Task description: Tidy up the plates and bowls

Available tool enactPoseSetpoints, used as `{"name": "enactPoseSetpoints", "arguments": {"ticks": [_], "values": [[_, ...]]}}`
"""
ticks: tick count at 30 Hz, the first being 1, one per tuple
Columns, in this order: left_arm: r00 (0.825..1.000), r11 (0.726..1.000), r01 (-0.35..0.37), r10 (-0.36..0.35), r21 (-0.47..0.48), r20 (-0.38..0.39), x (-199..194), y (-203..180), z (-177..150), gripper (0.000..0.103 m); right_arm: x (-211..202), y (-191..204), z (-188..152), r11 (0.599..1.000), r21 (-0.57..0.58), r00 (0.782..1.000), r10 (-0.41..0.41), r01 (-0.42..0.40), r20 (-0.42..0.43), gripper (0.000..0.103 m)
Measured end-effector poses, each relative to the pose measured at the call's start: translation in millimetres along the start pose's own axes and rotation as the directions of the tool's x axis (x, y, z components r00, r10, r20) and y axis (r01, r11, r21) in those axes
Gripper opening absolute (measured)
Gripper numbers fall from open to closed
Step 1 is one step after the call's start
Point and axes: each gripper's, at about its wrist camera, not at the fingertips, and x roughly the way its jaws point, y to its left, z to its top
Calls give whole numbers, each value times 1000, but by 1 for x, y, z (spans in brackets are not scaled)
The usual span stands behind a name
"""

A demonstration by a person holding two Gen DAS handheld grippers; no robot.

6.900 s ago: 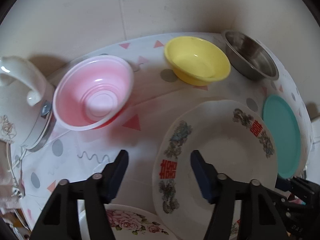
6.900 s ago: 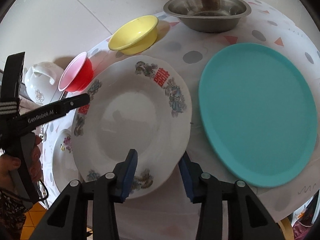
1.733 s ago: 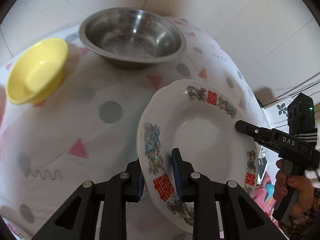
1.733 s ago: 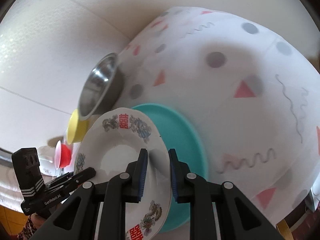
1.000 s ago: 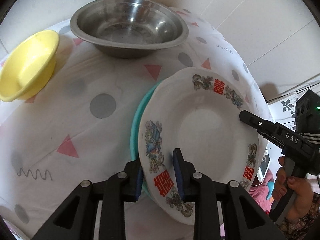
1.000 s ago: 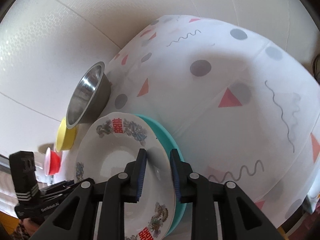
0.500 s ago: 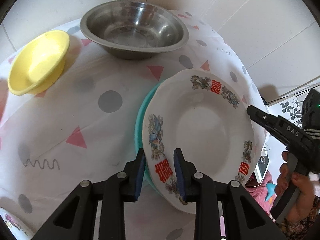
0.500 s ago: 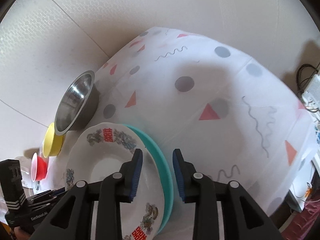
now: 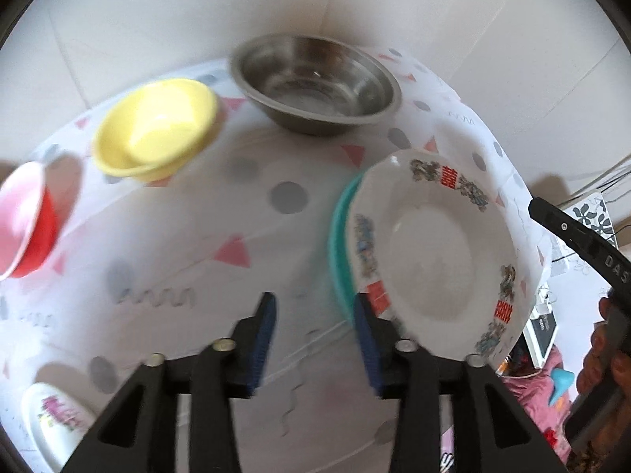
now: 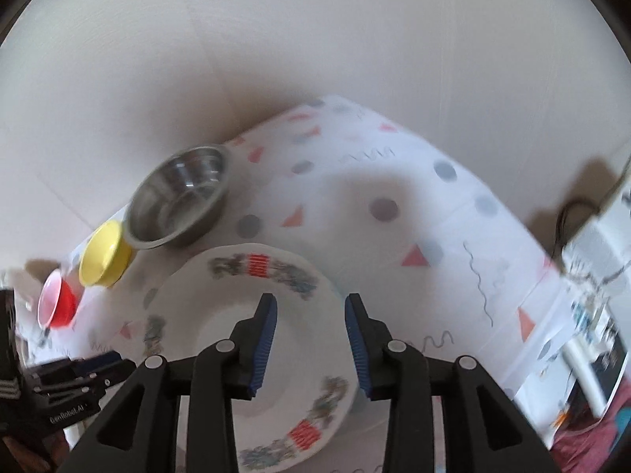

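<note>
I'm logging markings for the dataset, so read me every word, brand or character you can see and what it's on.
"DAS", cut off at the frame edge: right gripper body.
"GenRobot.AI", slightly blurred: left gripper body.
Red double-happiness characters: white plate rim.
Nothing else legible.

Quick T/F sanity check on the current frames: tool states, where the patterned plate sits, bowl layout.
1. The white plate with red characters rests on the teal plate. True.
2. The left tool is clamped on the patterned plate. False: its jaws are open, holding nothing.
3. The right tool is open. True.
4. The yellow bowl is nested inside the steel bowl. False: they stand side by side on the patterned tablecloth.
5. The red bowl sits beyond the yellow bowl, away from the steel bowl. True.
</note>
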Motion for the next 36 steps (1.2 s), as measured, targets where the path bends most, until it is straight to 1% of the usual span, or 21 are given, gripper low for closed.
{"name": "enactPoseSetpoints", "arguments": {"ticks": [1, 4, 6, 9, 11, 13, 14, 17, 19, 20, 22, 23, 25, 27, 31, 32, 35, 36], "values": [[1000, 1000, -11, 11, -11, 14, -6, 6, -4, 58, -3, 10, -2, 1000, -23, 1000, 13, -13, 8, 37], [998, 998, -30, 33, -51, 53, -25, 28, -13, 59, -8, 41, -8, 995, -66, 998, 69, -69, 7, 37], [996, 996, -49, 54, -78, 70, -38, 45, -22, 59, -10, 64, -13, 989, -82, 992, 126, -126, -2, 37], [989, 987, -87, 101, -136, 106, -61, 76, -40, 61, -10, 101, -24, 969, -118, 976, 214, -218, -41, 38], [982, 974, -116, 142, -196, 122, -78, 104, -55, 62, -8, 125, -33, 953, -144, 963, 259, -268, -80, 38], [977, 960, -135, 171, -247, 128, -86, 125, -67, 62, -3, 151, -44, 930, -173, 943, 306, -325, -129, 38], [973, 948, -150, 191, -280, 128, -92, 140, -76, 62, 0, 162, -50, 918, -188, 934, 324, -349, -153, 38], [966, 916, -174, 230, -361, 119, -103, 173, -98, 62, 9, 194, -69, 874, -216, 893, 388, -435, -229, 38], [962, 890, -190, 254, -415, 104, -108, 194, -116, 62, 18, 213, -82, 841, -217, 855, 429, -496, -291, 38], [958, 875, -200, 268, -441, 97, -111, 206, -126, 62, 22, 221, -89, 825, -211, 833, 447, -525, -326, 38], [952, 854, -222, 295, -471, 85, -114, 220, -141, 62, 31, 235, -100, 804, -201, 802, 464, -559, -376, 38], [949, 845, -229, 303, -484, 80, -116, 227, -148, 62, 36, 241, -106, 792, -192, 782, 474, -579, -404, 38], [947, 825, -238, 315, -512, 67, -117, 240, -162, 62, 41, 249, -117, 788, -183, 768, 474, -588, -429, 38], [949, 818, -231, 308, -527, 62, -116, 249, -173, 62, 44, 254, -125, 782, -173, 755, 479, -599, -447, 38], [953, 816, -234, 301, -529, 41, -110, 258, -189, 62, 50, 261, -129, 782, -168, 750, 476, -600, -460, 38], [954, 816, -231, 297, -530, 40, -107, 260, -191, 62, 51, 262, -130, 786, -171, 753, 470, -595, -460, 38], [959, 824, -222, 280, -521, 36, -102, 259, -194, 61, 54, 269, -134, 798, -200, 776, 440, -569, -451, 38], [959, 826, -225, 282, -516, 32, -100, 258, -195, 60, 54, 272, -137, 804, -218, 791, 426, -554, -438, 38]]}}
